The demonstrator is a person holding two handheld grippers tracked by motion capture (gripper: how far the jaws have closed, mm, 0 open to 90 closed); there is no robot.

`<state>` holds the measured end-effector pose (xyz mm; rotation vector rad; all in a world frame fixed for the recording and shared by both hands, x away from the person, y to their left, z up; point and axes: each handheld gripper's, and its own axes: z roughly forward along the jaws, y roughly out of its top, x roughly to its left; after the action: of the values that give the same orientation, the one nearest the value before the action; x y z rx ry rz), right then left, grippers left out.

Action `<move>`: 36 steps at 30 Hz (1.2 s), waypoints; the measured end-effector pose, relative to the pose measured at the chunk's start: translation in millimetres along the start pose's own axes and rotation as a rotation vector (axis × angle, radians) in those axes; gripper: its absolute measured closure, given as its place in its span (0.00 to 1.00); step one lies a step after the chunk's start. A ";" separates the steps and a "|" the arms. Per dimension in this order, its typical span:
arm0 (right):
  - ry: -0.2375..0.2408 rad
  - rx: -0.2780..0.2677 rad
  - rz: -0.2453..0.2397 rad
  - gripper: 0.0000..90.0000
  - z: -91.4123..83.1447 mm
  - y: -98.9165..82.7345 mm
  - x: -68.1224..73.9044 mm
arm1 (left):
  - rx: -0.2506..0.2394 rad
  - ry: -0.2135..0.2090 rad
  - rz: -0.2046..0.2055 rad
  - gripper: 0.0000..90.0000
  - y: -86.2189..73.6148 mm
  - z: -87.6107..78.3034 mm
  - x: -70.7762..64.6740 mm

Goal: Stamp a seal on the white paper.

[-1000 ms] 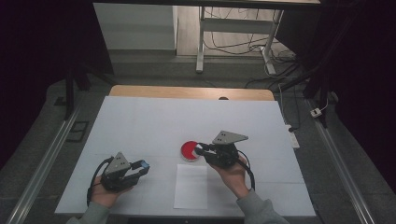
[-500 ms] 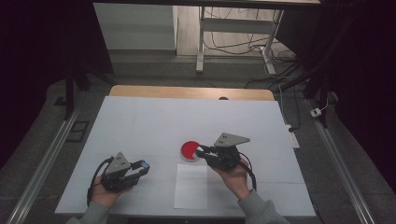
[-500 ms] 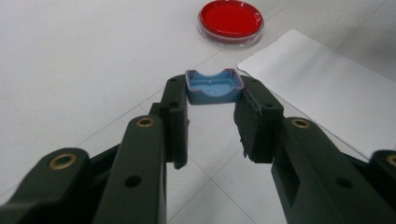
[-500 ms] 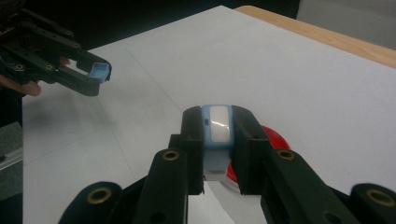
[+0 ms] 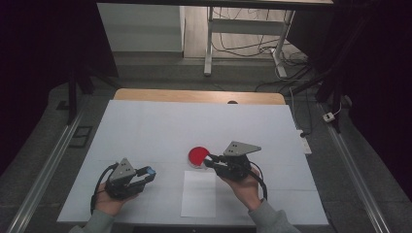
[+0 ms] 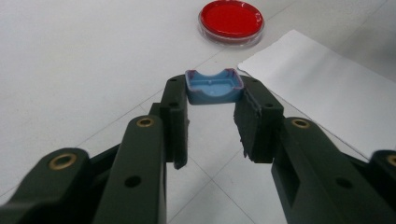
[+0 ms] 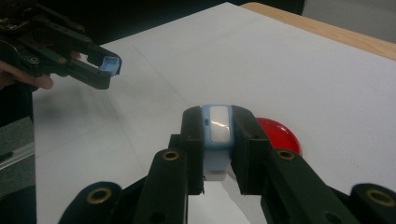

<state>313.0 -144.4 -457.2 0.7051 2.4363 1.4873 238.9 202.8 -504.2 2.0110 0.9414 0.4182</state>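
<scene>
Two small blue pieces are in hand, one per gripper, and they look like halves of one case held apart, perhaps to be joined or just separated. At the lower left of the high view, the left gripper sits low over the white table, clamped on a shallow blue cap; in the left gripper view the cap sits at the very tips of the jaws, hollow side up, probably so its open face stays reachable. Right of centre, the right gripper is clamped on a pale blue case standing upright between its jaws, its glossy white face turned toward the camera. Just beyond those tips lies a red dish, untouched, and below it a white paper sheet lies flat. Cap and case are well apart.
</scene>
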 end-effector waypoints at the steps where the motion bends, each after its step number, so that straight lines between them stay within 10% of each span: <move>1: 0.001 0.001 0.000 0.84 -0.4 -0.3 0.4 | 0.000 0.000 0.000 0.73 0.0 0.0 0.0; 36: 0.065 0.037 -0.021 0.84 -7.0 -12.1 22.4 | 0.002 -0.002 0.003 0.73 0.2 0.9 -0.4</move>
<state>287.3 -143.4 -462.9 0.6463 2.5175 1.4830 239.3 202.0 -504.5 2.0148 0.9383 0.4169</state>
